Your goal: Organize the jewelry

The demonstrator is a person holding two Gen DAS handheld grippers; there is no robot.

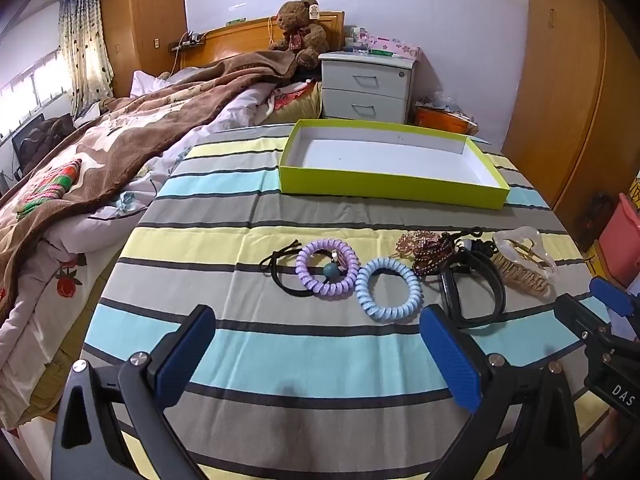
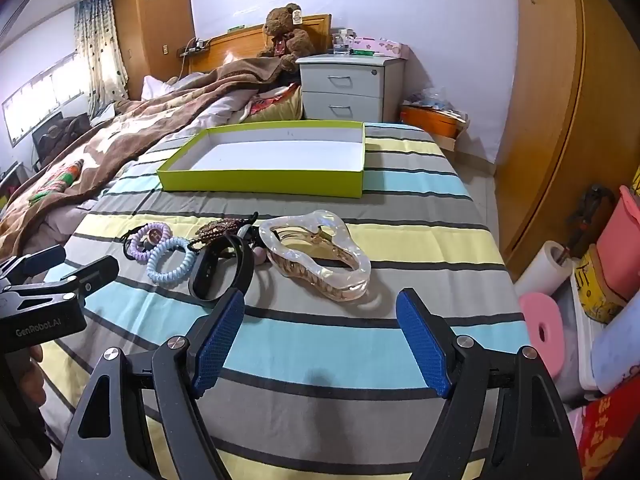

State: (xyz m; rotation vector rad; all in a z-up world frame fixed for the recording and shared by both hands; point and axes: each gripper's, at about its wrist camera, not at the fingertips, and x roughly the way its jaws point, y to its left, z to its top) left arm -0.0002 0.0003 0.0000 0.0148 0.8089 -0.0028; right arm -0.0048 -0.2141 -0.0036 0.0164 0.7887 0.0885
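A row of jewelry lies on the striped cloth: a black hair tie (image 1: pixel 280 270), a purple coil tie (image 1: pixel 327 269), a light blue coil tie (image 1: pixel 386 296), brown bead bracelets (image 1: pixel 426 250), a black wristband (image 1: pixel 472 292) and a pearly hair claw (image 1: pixel 522 260) (image 2: pixel 316 256). A shallow lime-green box (image 1: pixel 394 188) (image 2: pixel 264 182) with a white inside stands beyond them. My left gripper (image 1: pixel 316 356) is open and empty, just short of the coil ties. My right gripper (image 2: pixel 320 340) is open and empty, just short of the hair claw.
The striped cloth (image 1: pixel 304 356) covers a raised surface beside a bed with a brown blanket (image 1: pixel 120 152). A grey two-drawer nightstand (image 1: pixel 366 88) stands behind. Wooden wardrobes (image 2: pixel 560 112) and stacked storage items (image 2: pixel 600 280) are on the right.
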